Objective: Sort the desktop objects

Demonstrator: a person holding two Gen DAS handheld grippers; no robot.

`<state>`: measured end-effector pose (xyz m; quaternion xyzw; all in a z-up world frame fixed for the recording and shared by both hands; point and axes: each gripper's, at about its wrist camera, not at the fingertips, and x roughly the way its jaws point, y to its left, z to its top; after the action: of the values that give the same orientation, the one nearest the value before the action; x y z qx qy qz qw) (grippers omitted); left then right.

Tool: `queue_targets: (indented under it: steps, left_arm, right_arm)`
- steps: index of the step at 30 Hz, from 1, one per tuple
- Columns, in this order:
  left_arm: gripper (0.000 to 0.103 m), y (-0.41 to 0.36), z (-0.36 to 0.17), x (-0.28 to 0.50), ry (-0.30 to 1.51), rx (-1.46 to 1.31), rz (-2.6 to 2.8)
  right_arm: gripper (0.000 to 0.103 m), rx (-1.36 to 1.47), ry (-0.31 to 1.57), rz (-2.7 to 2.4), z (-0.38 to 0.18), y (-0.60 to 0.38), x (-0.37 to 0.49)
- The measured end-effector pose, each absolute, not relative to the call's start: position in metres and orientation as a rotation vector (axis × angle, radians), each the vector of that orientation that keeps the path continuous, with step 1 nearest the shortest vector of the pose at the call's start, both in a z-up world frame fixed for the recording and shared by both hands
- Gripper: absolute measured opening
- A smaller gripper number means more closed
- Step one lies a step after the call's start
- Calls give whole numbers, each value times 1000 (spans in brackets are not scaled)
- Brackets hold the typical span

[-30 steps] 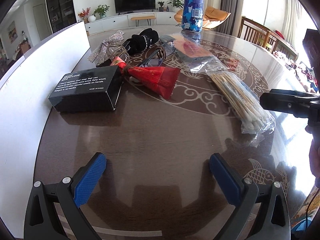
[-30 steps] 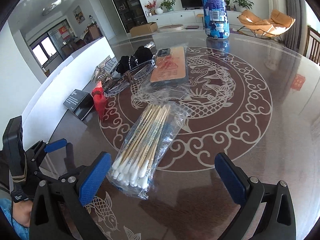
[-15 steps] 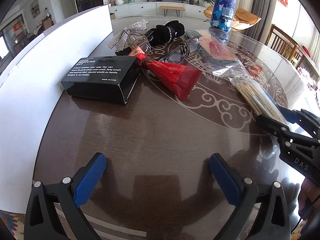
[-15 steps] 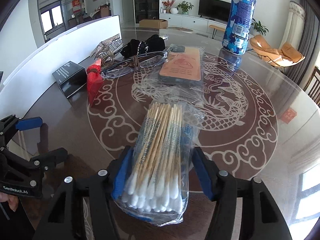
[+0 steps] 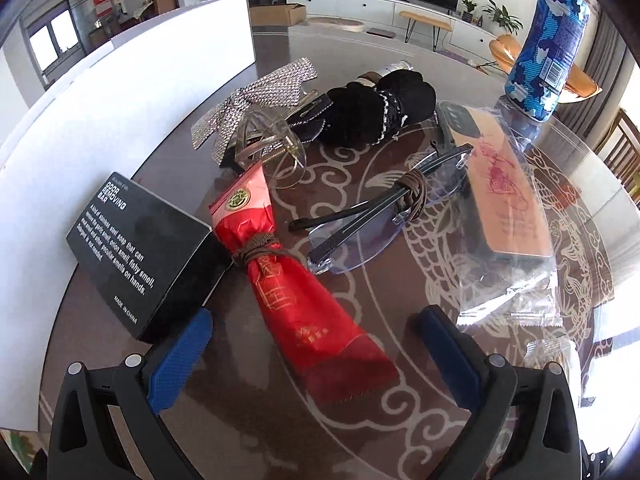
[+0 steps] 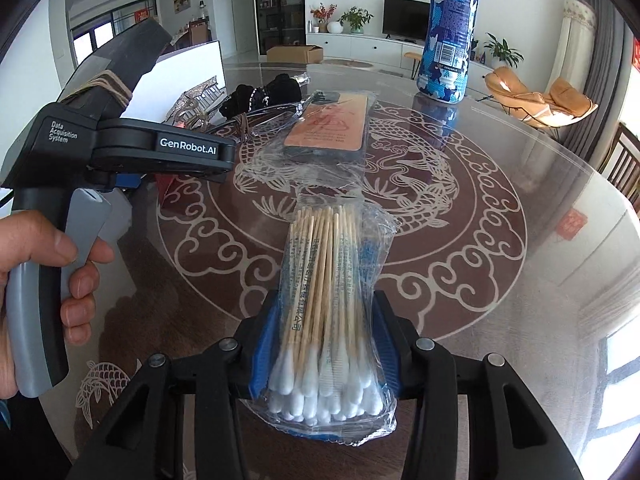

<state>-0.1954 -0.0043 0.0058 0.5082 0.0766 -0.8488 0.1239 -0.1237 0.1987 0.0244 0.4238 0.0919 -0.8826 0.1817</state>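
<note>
My right gripper [image 6: 324, 360] is shut on a clear bag of cotton swabs [image 6: 324, 280], its blue pads pressing both sides near the white tips. In the left wrist view my left gripper [image 5: 316, 360] is open just above the table. The lower end of a red foil packet [image 5: 288, 292] tied with brown cord lies between its fingers, untouched. A black box [image 5: 140, 256] sits left of the packet, next to the left finger [image 5: 180, 356]. Folded glasses [image 5: 380, 216] lie to the packet's right. A hand [image 6: 40, 280] holds the left gripper's handle.
Farther back lie a wrapped orange-backed slab [image 5: 508, 200], a black fabric bundle [image 5: 380, 112], a glitter bow [image 5: 256, 100] and a clear hair clip [image 5: 268, 144]. A tall blue bottle [image 6: 448, 32] stands at the far side. A white board [image 5: 120, 100] walls the round glass-topped table [image 6: 520, 280] on the left.
My right gripper has gone from wide open to shut on the swab bag. My left gripper has slid forward and rolled, from bare table to straddling the red packet.
</note>
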Motion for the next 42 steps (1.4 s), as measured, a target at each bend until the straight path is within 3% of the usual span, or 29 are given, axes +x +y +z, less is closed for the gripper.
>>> queue_targets:
  steps: [2,3,4,5,6,8,12,19,22,24,26,27,32,39,42]
  left_arm:
    - [103,-4,6,-197,186,1487,-2543]
    - [96,-6,9,-193,175,1458,-2587]
    - [76,-8,11,-188,141,1423,-2610]
    - [63,-11,12,-185,113,1404,-2637]
    - [60,-14,13,-181,102,1401,-2660]
    - [41,-19,15,-171,81,1397,-2704]
    - [30,-32,18,-132,134,1433,-2807]
    - [30,-31,15,-59,132,1444,-2939]
    - [32,-30,11,-43,120,1402,-2966]
    - [44,-26,10,-44,102,1408,-2991]
    - [89,-21,9,-47,55,1428,-2981]
    - [92,-18,7,-48,32,1432,-2978]
    - [93,-9,3,-47,-116,1422,-2956]
    - [96,-10,3,-46,-104,1418,-2951]
    - [103,-10,0,-49,-87,1429,-2930]
  right_arm:
    - [45,1196,259,-2492,24,199,-124]
    - [45,1196,259,-2492,25,199,-124]
    - [45,1196,260,-2492,25,199,-124]
    - [45,1196,260,-2492,24,199,-124]
    - [45,1196,260,-2492,24,199,-124]
    - [45,1196,259,-2492,24,199,-124]
    - [45,1196,259,-2492,24,199,-124]
    - [45,1196,262,-2493,24,199,-124]
    - [50,1199,269,-2501,24,199,-124]
    - [56,1208,256,-2510,23,201,-125]
    - [78,1223,243,-2504,22,202,-127]
    - [80,1230,246,-2496,21,201,-127]
    - [85,1227,271,-2479,20,197,-126]
    - [91,1230,278,-2457,19,195,-126]
    - [92,1232,281,-2453,18,195,-125]
